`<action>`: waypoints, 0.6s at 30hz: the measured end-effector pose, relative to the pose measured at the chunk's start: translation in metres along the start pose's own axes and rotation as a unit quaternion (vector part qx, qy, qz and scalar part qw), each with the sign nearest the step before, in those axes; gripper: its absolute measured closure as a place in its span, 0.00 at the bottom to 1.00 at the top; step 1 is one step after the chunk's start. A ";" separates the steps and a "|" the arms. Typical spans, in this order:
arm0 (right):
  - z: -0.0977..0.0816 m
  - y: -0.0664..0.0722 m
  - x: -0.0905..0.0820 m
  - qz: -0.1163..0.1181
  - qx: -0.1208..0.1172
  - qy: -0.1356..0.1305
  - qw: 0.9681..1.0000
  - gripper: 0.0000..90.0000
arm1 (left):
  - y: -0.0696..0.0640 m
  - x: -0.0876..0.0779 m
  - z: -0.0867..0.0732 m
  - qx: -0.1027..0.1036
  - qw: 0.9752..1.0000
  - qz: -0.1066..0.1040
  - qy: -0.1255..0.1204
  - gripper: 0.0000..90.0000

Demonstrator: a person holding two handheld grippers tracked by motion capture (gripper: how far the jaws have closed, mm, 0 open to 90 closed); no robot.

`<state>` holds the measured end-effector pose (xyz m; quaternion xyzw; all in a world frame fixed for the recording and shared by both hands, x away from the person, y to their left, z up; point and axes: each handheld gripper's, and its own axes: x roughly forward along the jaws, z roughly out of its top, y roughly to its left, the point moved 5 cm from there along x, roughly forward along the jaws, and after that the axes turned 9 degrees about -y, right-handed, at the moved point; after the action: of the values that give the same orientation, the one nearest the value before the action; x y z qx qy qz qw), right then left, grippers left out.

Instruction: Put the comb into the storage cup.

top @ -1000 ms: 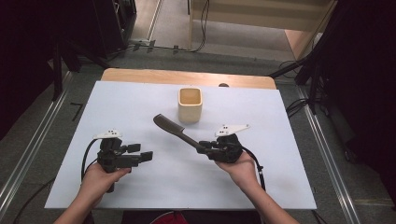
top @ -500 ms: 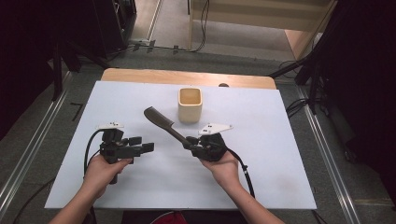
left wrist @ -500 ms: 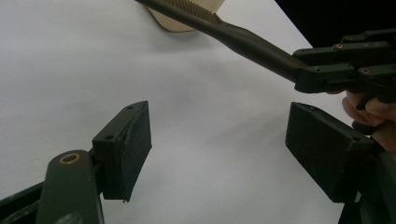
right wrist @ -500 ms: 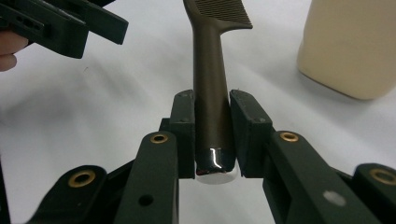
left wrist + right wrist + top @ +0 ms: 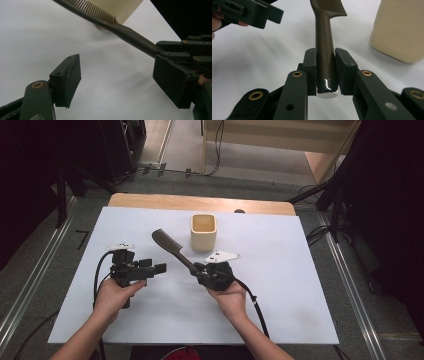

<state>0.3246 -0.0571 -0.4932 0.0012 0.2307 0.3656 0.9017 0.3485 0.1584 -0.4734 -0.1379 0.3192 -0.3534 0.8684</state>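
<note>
High view: your right gripper (image 5: 196,268) pinches the dark comb (image 5: 172,248) by its handle, teeth end lifted toward far left, just left of the beige cup (image 5: 203,232) on the white table (image 5: 300,285). Left gripper (image 5: 156,268) waits empty, jaws spread.

Left gripper view: the comb crosses above your spread jaws, apart from them. If you're handing over, close on the bare handle, not the teeth.

Right gripper view: pads (image 5: 310,67) squeeze the handle end squarely. Hold firm, keep the comb level, clear the cup.
</note>
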 end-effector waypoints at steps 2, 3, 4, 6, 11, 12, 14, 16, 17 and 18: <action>-0.002 0.000 0.004 -0.004 0.005 -0.002 1.000 0.78 | 0.001 0.001 0.004 -0.010 1.000 0.001 -0.004 0.27; -0.002 0.001 0.006 -0.004 0.008 -0.004 1.000 0.78 | 0.002 0.001 0.005 -0.013 1.000 0.002 -0.008 0.27; -0.002 0.002 0.008 -0.006 0.009 -0.008 1.000 0.78 | 0.003 0.001 0.007 -0.018 1.000 0.001 -0.010 0.27; -0.002 0.005 0.010 -0.008 0.009 -0.016 1.000 0.78 | 0.004 0.003 0.009 -0.025 1.000 0.004 -0.015 0.27; -0.002 0.009 0.015 -0.014 0.018 -0.029 0.999 0.78 | 0.003 0.007 0.010 -0.033 0.999 0.012 -0.022 0.28; -0.002 0.010 0.016 -0.015 0.021 -0.032 0.999 0.78 | 0.003 0.008 0.011 -0.033 0.999 0.014 -0.026 0.28; -0.001 0.011 0.017 -0.017 0.022 -0.037 0.999 0.78 | 0.001 0.010 0.012 -0.034 0.999 0.009 -0.034 0.28; -0.001 0.013 0.018 -0.015 0.023 -0.040 0.999 0.78 | -0.001 0.013 0.013 -0.036 0.999 0.010 -0.033 0.28; -0.001 0.014 0.019 -0.014 0.024 -0.041 0.999 0.78 | -0.001 0.015 0.014 -0.036 0.999 0.010 -0.033 0.28; -0.001 0.015 0.020 -0.016 0.023 -0.042 0.999 0.78 | -0.001 0.016 0.014 -0.036 0.999 0.011 -0.034 0.28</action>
<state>0.3268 -0.0332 -0.4993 0.0341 0.2006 0.3457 0.9160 0.3662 0.1464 -0.4700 -0.1780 0.3032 -0.3274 0.8770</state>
